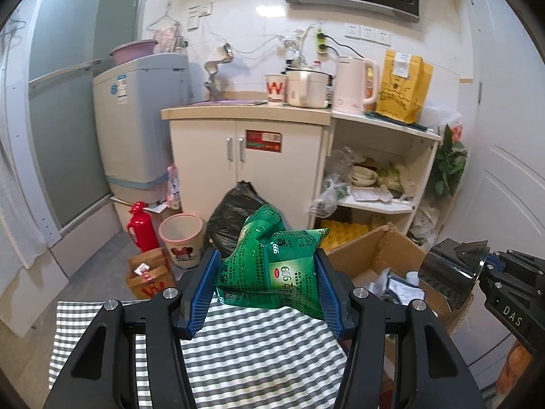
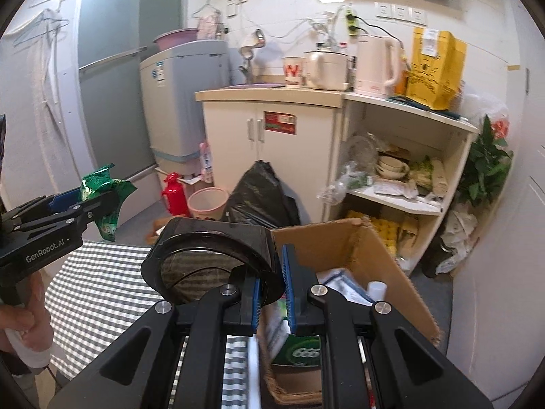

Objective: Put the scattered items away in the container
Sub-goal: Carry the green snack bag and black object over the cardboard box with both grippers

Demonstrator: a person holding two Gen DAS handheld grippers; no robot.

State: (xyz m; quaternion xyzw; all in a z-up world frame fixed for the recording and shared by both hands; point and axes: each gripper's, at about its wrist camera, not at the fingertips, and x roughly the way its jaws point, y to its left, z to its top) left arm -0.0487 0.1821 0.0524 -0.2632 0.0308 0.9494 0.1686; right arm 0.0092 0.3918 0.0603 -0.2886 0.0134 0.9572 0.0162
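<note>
A small kitchen corner holds a counter under a grey-and-white checked cloth (image 1: 259, 351). The left tongs (image 1: 267, 283) are closed on a crumpled green foil sachet (image 1: 272, 259), held off the cloth at 12 o'clock in their view. The right tongs (image 2: 272, 293) are nearly closed, pinching the edge of a round black-rimmed mirror disc (image 2: 211, 266) that sits at their 10 o'clock. Just past it, at 1 o'clock, stands the open brown cardboard box (image 2: 361, 242) with packets and a white bottle inside. A hand (image 2: 34, 320) grips the left handle.
</note>
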